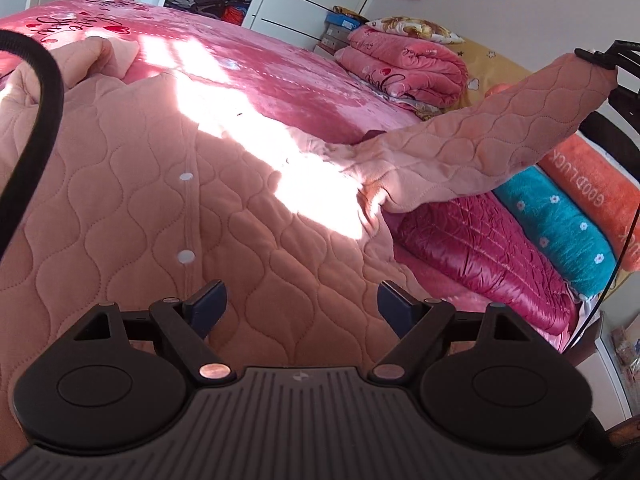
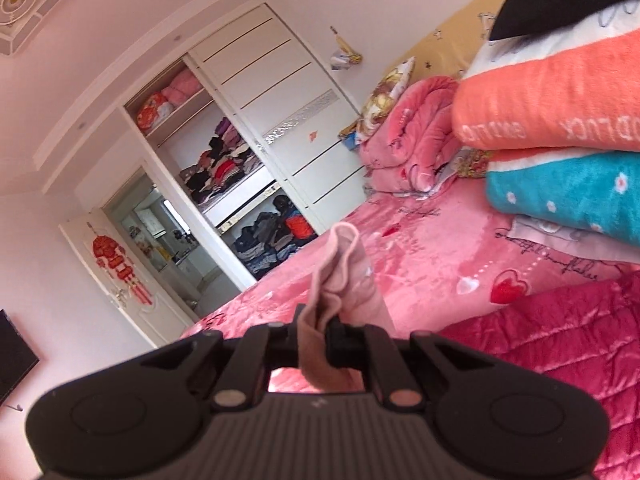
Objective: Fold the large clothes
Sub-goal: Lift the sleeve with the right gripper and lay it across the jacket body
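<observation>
A: Nearest, the left gripper (image 1: 302, 304): what does it show?

B: Jaws spread wide, nothing between them. It hovers over the body of a peach-pink quilted jacket (image 1: 132, 208), stitched in wavy, scale-like lines, with white snap buttons (image 1: 186, 257) down the front placket. The cloth passes under the gap; I cannot tell whether the blue pads (image 1: 208, 300) touch it.

A: Where does the garment lie?

B: Spread front-up on a pink bedspread (image 1: 256, 68) printed with hearts and script. A strip of sunlight crosses its middle. One sleeve lies bunched at the far left.

A: The other sleeve (image 1: 500, 136)?

B: Lifted off the bed, stretched up to the right. Its cuff (image 2: 340, 276) is pinched in the right gripper (image 2: 314, 340), whose jaws are pressed together on the fabric; the cuff's folded end sticks out beyond the fingertips.

A: Beyond that?

B: Under the raised sleeve, folded bedding: a crimson quilted coverlet (image 1: 480, 248), a teal flowered blanket (image 1: 560, 224), an orange lettered one (image 1: 592, 184). Farther back, a rolled pink blanket (image 1: 404, 68), then a white wardrobe (image 2: 256, 128) with open shelves of clothes.
</observation>
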Action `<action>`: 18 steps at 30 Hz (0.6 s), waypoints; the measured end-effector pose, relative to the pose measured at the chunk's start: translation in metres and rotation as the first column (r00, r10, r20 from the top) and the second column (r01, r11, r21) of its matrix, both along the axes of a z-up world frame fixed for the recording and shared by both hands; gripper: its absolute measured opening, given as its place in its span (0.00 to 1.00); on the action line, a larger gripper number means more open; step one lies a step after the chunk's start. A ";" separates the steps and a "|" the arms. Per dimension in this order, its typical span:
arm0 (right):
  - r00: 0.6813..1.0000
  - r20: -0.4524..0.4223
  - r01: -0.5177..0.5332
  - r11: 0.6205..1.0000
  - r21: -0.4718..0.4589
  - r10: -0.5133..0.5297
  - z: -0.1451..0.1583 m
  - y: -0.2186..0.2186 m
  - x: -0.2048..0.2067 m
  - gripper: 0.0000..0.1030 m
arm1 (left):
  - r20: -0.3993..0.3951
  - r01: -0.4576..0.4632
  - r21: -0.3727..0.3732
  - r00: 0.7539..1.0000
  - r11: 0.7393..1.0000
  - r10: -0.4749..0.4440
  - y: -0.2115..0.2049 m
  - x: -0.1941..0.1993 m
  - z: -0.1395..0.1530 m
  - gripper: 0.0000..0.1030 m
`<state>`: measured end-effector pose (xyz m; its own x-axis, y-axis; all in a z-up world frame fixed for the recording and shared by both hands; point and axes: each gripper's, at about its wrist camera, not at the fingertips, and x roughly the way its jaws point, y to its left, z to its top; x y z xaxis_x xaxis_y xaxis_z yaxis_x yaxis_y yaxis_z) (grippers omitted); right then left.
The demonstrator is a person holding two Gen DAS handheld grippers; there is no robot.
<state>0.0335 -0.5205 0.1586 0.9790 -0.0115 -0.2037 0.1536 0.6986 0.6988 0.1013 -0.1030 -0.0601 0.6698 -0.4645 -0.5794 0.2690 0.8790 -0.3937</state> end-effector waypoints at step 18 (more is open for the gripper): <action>0.778 0.023 -0.627 0.773 0.096 0.628 0.009 0.227 0.176 0.05 | 0.136 -0.328 -0.205 0.924 0.922 0.358 0.131 0.028 0.010 1.00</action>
